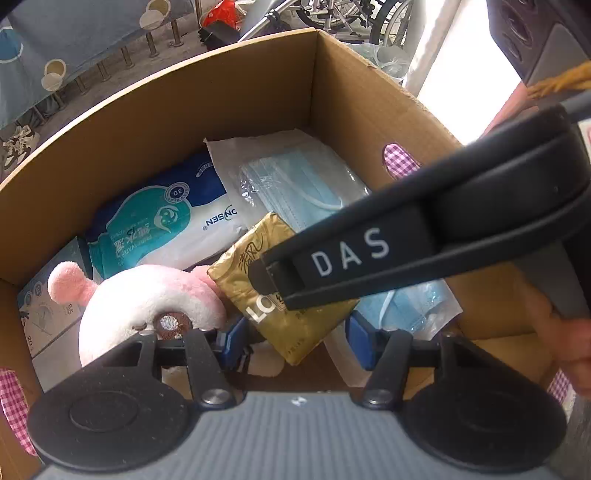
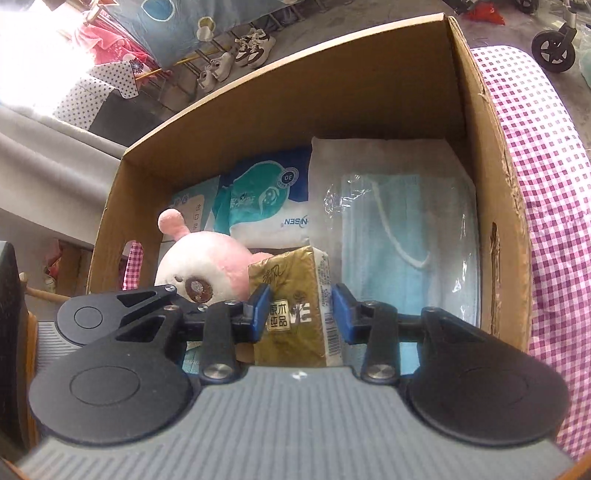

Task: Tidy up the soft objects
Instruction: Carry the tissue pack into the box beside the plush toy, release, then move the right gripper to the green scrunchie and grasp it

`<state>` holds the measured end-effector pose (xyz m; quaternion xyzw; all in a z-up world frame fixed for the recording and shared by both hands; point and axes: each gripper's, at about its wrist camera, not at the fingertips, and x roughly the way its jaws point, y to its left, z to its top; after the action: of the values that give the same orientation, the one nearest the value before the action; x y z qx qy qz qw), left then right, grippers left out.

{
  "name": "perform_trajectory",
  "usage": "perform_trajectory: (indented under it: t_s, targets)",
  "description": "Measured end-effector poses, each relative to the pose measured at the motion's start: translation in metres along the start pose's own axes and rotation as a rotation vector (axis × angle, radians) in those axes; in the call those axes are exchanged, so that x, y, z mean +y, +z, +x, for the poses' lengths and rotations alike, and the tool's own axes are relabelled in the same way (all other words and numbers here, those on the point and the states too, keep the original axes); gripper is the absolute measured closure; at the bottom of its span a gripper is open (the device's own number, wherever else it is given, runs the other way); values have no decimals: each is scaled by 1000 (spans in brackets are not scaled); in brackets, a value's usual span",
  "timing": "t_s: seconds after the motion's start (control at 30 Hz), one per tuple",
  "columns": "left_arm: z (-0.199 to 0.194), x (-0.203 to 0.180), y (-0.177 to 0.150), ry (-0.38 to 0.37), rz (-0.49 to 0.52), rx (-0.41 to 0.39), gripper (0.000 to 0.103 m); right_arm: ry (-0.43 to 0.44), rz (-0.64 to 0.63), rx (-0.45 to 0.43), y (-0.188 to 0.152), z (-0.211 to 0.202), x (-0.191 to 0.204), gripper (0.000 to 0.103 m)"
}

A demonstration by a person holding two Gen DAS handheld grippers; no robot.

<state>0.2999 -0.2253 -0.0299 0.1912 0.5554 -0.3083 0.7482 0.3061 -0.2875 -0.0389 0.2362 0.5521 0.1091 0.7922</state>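
Note:
A cardboard box holds a pink and white plush toy, a wet wipes pack, a bag of blue face masks and a small blue carton. A gold tissue pack stands between the fingers of my right gripper; the left pad touches it, a small gap shows at the right pad. My left gripper is open over the box, just in front of the tissue pack and plush. The right gripper's body crosses the left wrist view.
The box sits on a pink checked cloth. Beyond the box lie shoes, a patterned blue cloth, and wheeled frames on the floor.

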Motion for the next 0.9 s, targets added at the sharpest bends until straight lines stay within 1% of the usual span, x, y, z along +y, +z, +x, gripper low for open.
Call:
perform_trajectory:
  t_s: [0.07, 0.13, 0.2, 0.23, 0.27, 0.33, 0.4, 0.47, 0.57, 0.63, 0.73, 0.8, 0.9]
  targets:
    - [4, 2, 1, 1, -3, 18, 37, -5, -4, 19, 3, 8, 2, 63]
    - [3, 2, 0, -10, -12, 24, 27, -1, 4, 44, 5, 14, 4, 56]
    - [-3, 1, -1, -11, -13, 11, 20, -4, 11, 53, 5, 17, 7, 53]
    - [-7, 0, -2, -4, -8, 0, 19, -3, 12, 53, 5, 18, 8, 48]
    - [-13, -2, -4, 5, 1, -14, 19, 1, 15, 48, 4, 17, 10, 45]
    - [-22, -5, -7, 19, 13, -29, 16, 12, 5, 24, 1, 12, 14, 37]
    - [-38, -7, -12, 41, 20, -54, 14, 6, -17, -14, -3, 0, 21, 32]
    - [-52, -9, -20, 59, 25, -86, 14, 15, -37, -61, -8, -18, 27, 30]
    - [-79, -8, -37, 61, 6, -138, 14, 78, -39, -139, -22, -56, 29, 26]
    - [-98, -8, -51, 60, -11, -182, 14, 112, -44, -205, -38, -85, 29, 25]
    - [-130, -13, -79, 58, -27, -264, 11, 173, -64, -310, -77, -135, 24, 23]
    - [-146, -21, -96, 35, -17, -315, 10, 212, -63, -376, -108, -169, 14, 21]
    - [-153, -42, -125, -26, 0, -355, 9, 228, -50, -446, -154, -200, -4, 16]
